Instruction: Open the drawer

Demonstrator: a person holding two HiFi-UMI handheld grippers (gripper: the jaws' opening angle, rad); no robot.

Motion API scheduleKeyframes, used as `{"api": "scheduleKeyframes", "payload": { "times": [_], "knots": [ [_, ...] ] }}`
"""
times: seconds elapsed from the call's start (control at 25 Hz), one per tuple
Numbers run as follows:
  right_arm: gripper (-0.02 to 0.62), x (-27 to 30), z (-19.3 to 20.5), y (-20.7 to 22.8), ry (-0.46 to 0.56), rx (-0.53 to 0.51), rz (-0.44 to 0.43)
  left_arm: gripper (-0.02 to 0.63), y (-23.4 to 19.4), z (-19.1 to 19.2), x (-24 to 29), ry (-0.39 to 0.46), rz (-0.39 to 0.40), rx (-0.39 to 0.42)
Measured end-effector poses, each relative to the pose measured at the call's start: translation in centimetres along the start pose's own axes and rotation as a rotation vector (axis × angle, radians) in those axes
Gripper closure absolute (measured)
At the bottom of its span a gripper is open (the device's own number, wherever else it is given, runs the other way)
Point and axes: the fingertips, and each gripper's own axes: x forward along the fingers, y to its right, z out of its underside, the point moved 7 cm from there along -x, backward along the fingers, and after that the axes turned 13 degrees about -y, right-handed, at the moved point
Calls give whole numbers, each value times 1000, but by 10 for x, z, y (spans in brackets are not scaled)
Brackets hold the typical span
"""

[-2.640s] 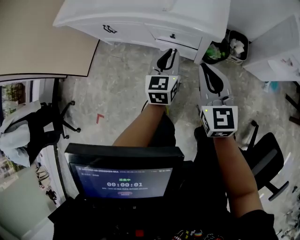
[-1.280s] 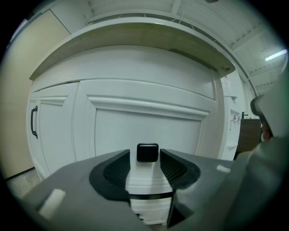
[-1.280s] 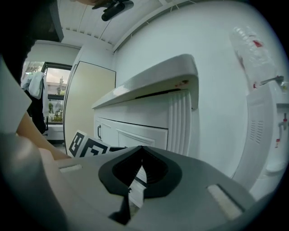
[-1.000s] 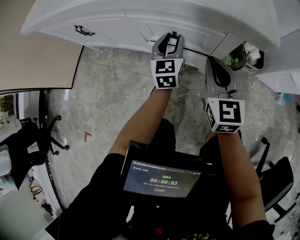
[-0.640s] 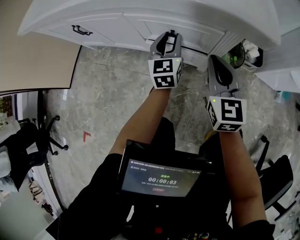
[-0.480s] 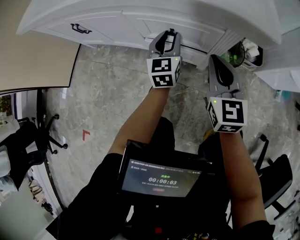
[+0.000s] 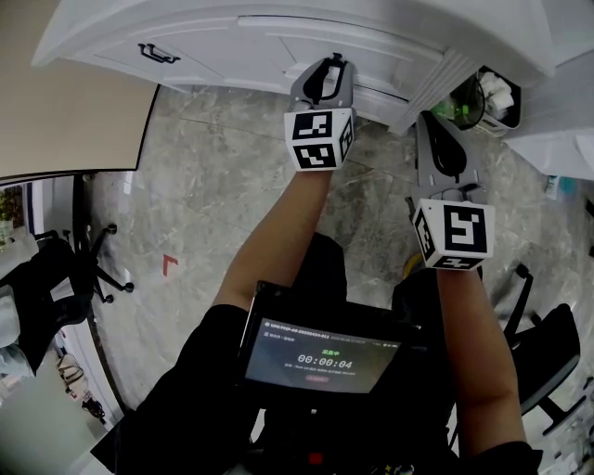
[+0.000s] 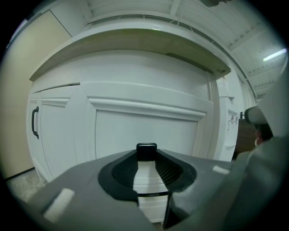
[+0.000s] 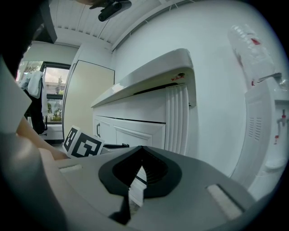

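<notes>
The white drawer front (image 8: 149, 128) fills the left gripper view. Its small black handle (image 8: 146, 148) sits between the tips of my left gripper (image 8: 146, 151), which is shut on it. In the head view my left gripper (image 7: 330, 65) reaches to the cabinet (image 7: 232, 23) at the top, and its fingers hide the handle. My right gripper (image 7: 430, 119) hangs over the floor beside the cabinet's corner, a little behind the left one. Its tips meet with nothing between them, so the right gripper (image 9: 141, 149) is shut and empty.
A cabinet door with a black bar handle (image 7: 153, 53) stands left of the drawer. A bin with rubbish (image 7: 478, 97) sits right of the cabinet. Office chairs stand at the left (image 7: 93, 269) and right (image 7: 543, 348). A screen (image 7: 320, 353) hangs at my chest.
Since 2.6 s ago both grippers came up to the cabinet and the left one reached the drawer handle. Over the last half second the left gripper shifted slightly left.
</notes>
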Motion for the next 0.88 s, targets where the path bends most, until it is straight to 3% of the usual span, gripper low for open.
{"api": "scheduleKeyframes", "payload": {
  "times": [0.88],
  "knots": [
    [572,-22,-6,-14,7,2,-28,482,3,13,-30,-10,5,-21]
  ]
}}
